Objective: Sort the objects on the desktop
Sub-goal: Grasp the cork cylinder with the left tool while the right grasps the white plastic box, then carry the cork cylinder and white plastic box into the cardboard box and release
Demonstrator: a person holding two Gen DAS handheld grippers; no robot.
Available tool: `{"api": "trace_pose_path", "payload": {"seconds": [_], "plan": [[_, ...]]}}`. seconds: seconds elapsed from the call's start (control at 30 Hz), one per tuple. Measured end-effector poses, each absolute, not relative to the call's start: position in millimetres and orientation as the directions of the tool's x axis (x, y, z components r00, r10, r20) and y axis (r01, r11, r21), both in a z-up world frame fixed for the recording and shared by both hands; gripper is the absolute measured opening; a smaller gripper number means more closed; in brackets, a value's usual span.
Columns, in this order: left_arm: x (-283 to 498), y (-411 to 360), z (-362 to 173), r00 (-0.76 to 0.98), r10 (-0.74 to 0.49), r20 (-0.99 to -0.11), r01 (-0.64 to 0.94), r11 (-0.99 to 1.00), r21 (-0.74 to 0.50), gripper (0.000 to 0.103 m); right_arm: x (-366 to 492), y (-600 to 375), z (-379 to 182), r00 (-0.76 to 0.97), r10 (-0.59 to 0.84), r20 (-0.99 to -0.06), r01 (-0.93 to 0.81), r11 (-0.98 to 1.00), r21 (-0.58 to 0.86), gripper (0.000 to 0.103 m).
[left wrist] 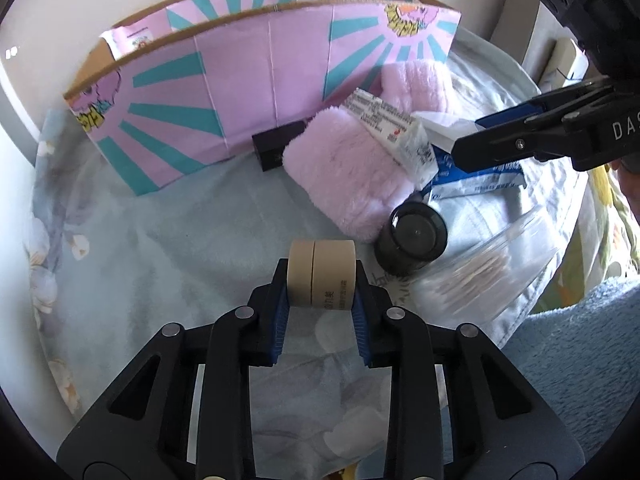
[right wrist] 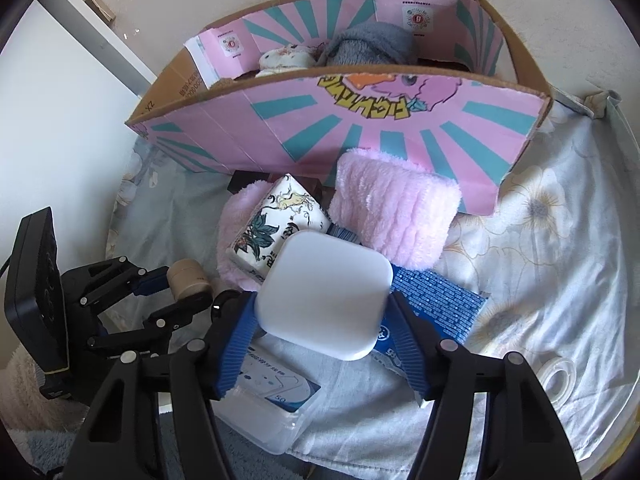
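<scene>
Soft daylight, perhaps from the right; fisheye-curved dark edges, clear bag motion-blurred.

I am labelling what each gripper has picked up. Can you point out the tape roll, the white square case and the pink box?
tape roll [left wrist: 322,274], left wrist view, on its beige outer band.
white square case [right wrist: 326,292], right wrist view, middle of its flat top.
pink box [right wrist: 360,136], right wrist view, on its front wall.

floral bedsheet [right wrist: 560,240], blue fleece blanket [left wrist: 580,360], beige wall [right wrist: 200,0]
</scene>
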State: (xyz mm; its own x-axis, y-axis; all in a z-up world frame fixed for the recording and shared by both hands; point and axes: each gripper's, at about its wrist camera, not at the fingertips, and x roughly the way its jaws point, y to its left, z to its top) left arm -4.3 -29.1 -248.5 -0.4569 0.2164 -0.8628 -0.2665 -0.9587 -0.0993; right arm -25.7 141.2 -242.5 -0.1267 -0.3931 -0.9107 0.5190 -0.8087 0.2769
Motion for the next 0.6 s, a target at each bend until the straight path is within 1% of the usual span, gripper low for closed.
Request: {"api": "trace_pose_path", "payload": {"seconds": [0.17, 0.33, 0.43, 0.6], "plan": [[-5, -32, -232, -0.465, 0.222, -0.857, -0.249, -0.962, -0.114, 0.025, -24, 148, -234, -0.136, -0.389, -0.911, 0.532, -0.805, 0.265, 0.060], [-9, -41, -211, -0.449, 0.251, -0.858, -0.217, -0.962, -0.167, 0.025, -26, 157, -221, -0.132, -0.399, -0.907, 0.526, -0.804, 0.277, 0.060], [-14, -42, -194, -0.459, 0.238, -0.856, -0.207, -0.965, -0.158, 0.025, -27, 160, -210, -0.140, -0.394, -0.908, 0.540, -0.799, 0.264, 0.060], [-27, -47, -164, -0.495, 0.174, -0.851, -0.162, -0.981, -0.106, 0.025, -36, 167, -187, -0.141, -0.366, -0.920, 0.537, -0.809, 0.239, 0.060]]}}
